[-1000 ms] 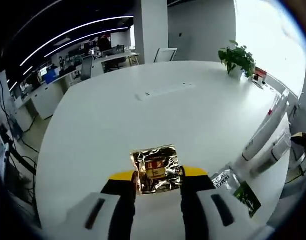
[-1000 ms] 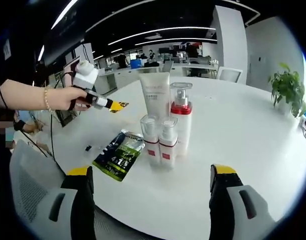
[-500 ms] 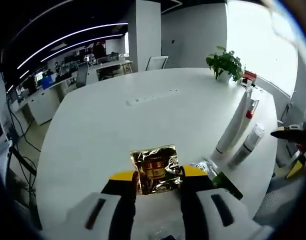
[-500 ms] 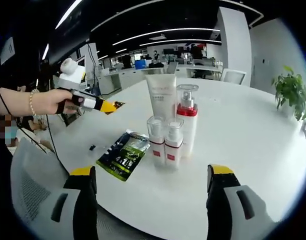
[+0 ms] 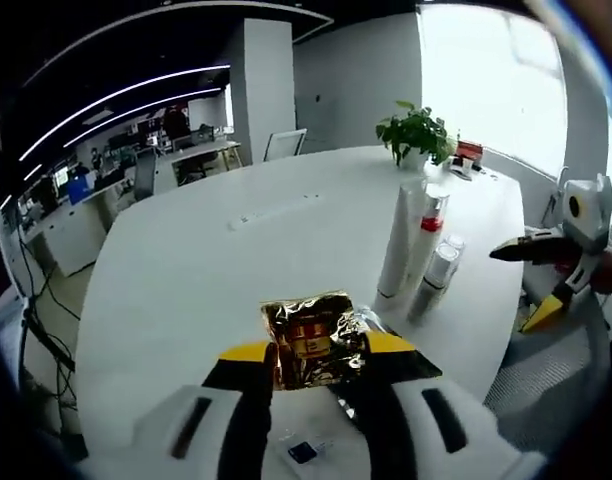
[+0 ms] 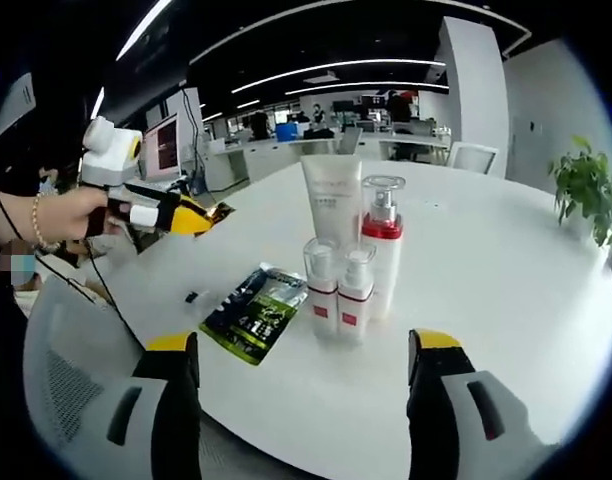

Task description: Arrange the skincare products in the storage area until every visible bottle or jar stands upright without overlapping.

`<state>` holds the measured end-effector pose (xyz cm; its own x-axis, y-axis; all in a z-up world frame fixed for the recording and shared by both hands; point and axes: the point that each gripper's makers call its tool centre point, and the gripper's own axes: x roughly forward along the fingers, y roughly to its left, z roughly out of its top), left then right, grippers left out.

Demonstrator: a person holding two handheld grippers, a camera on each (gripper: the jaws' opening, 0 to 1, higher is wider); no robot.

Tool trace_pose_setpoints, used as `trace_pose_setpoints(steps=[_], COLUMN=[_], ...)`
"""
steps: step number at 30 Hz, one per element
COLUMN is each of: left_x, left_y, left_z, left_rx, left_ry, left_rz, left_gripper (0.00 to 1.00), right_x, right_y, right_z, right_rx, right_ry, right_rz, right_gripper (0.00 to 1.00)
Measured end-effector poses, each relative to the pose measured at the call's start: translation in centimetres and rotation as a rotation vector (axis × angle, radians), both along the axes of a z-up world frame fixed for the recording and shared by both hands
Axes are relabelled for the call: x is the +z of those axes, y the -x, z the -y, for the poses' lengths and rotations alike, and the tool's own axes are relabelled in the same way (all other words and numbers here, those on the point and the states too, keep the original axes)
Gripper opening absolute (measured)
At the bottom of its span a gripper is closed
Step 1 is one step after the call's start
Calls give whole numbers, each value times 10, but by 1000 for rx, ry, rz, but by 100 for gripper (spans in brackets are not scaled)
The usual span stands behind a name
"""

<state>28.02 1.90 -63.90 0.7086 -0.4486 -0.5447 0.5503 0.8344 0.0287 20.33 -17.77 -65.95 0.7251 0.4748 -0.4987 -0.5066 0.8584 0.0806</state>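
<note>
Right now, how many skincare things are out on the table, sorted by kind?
Tubes: 1, the white tube
Pump bottles: 1, the tall red-collared bottle
Small bottles: 2, and
Sachets: 2, green sachet lying flat, gold sachet in the left gripper
Total: 6
</note>
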Motion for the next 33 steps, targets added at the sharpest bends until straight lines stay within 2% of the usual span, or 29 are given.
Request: trace_pose_setpoints(steps=[9,11,15,16,19,23,25,27,30,33], left_x=[7,5,4,4,4,6,6,6,11,13], left_y=[31,42,55,55,63,67,69,71,71,71], left_z=[8,15,22,22,28,32,35,36,37,37], left_rx=[-97,-173,-221,-222,-245,-270,-283,-286,-287,-285], left_ry=[-48,-64,-76,-74,-75,-74,-77,-79,-72,-66], left_rz=[26,21,32,33,34,44,46,49,59,71], left_gripper=[33,34,33,33,33,33,33,33,33,33], right_x=[7,15,27,29,33,36,39,42,43,40], right_y=[2,4,4,4,3,4,4,4,1,-1], right_z=[-8,-20,-40,-48,-59,-74,-83,-91,-98,-104], right_rx=[35,66,112,124,147,180,202,213,216,221], right_ry=[-21,-62,-128,-164,-201,-251,-304,-352,-392,-406], right_rz=[7,9,20,9,18,-4,-28,-49,-61,-80], right_gripper=[79,74,59,56,46,32,26,23,24,22])
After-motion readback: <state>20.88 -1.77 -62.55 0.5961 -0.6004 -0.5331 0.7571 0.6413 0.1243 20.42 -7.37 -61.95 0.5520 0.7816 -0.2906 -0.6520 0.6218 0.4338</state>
